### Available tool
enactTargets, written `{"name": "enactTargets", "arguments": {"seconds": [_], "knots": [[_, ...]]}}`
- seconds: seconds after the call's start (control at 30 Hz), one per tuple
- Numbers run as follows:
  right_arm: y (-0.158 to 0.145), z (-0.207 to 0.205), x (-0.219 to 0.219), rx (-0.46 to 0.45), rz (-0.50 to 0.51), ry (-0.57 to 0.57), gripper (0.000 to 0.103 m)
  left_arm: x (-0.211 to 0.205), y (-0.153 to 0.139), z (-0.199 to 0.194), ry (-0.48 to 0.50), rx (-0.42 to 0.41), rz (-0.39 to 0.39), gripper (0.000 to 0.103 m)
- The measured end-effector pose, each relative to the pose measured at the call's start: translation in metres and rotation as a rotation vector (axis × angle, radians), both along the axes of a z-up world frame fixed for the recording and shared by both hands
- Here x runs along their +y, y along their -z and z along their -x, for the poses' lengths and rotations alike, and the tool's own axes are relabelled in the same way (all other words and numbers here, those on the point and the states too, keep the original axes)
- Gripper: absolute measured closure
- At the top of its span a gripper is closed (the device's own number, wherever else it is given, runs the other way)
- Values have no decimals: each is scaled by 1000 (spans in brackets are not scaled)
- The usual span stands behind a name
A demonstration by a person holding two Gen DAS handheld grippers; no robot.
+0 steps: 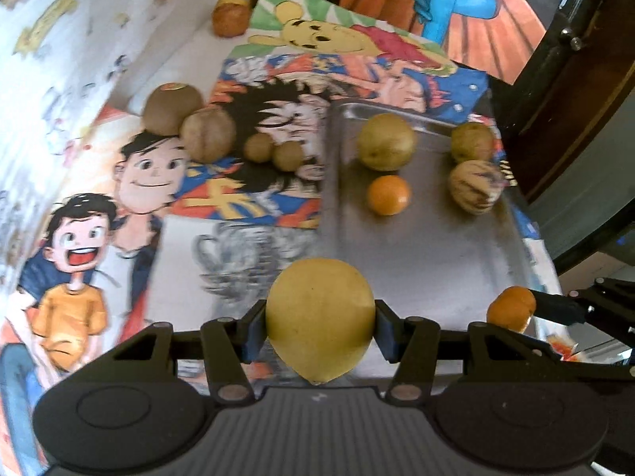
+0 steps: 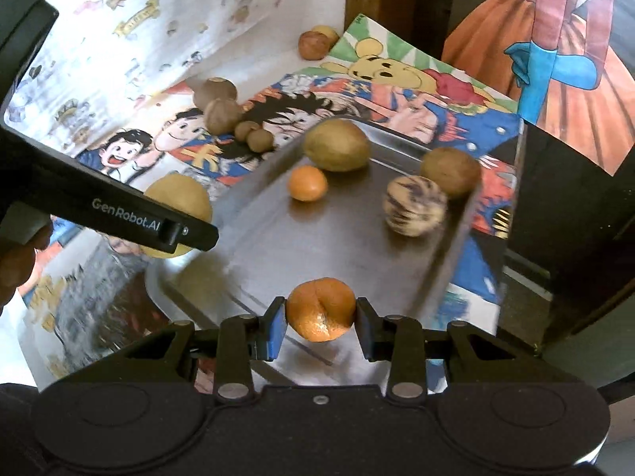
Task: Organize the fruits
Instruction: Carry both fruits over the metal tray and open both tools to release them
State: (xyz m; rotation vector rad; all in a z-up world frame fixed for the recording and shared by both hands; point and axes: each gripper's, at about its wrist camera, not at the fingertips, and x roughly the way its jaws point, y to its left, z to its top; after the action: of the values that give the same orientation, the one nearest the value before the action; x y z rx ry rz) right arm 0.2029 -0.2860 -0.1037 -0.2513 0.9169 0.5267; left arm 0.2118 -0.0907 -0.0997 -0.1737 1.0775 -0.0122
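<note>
My left gripper (image 1: 320, 327) is shut on a big yellow pear (image 1: 320, 317), held above the near left edge of the metal tray (image 1: 416, 246). My right gripper (image 2: 320, 317) is shut on an orange mandarin (image 2: 320, 308), held over the tray's near end (image 2: 317, 250); the mandarin also shows in the left wrist view (image 1: 511, 308). The pear also shows in the right wrist view (image 2: 178, 202), partly behind the left gripper's arm. On the tray lie a green-yellow pear (image 1: 385, 141), a small orange (image 1: 388, 194), a striped fruit (image 1: 475, 191) and a brownish fruit (image 1: 472, 141).
On the cartoon-printed cloth left of the tray lie a large kiwi (image 1: 172, 108), a brown fruit (image 1: 206, 135) and two small kiwis (image 1: 274, 150). Two fruits (image 1: 229, 16) sit at the far corner by the wall. A dark wooden frame (image 1: 575, 79) stands to the right.
</note>
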Motion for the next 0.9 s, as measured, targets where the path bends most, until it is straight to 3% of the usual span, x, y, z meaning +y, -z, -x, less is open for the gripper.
{"name": "enactTargets", "arguments": {"seconds": [0.23,0.43,0.67,0.9], "knots": [[5,-15,-30,-25,15,-81,65,-43,0,-9,-39,-39,14,44],[10,-36,-37,-56,18,-166,64,-65,7,-17,-142,-77,8,44],[20,-56,-27,-81,24,-248,64,-65,17,-29,-287,-60,30,44],[26,-70,-24,-88,21,-247,64,-64,21,-41,-332,-75,28,44]]}}
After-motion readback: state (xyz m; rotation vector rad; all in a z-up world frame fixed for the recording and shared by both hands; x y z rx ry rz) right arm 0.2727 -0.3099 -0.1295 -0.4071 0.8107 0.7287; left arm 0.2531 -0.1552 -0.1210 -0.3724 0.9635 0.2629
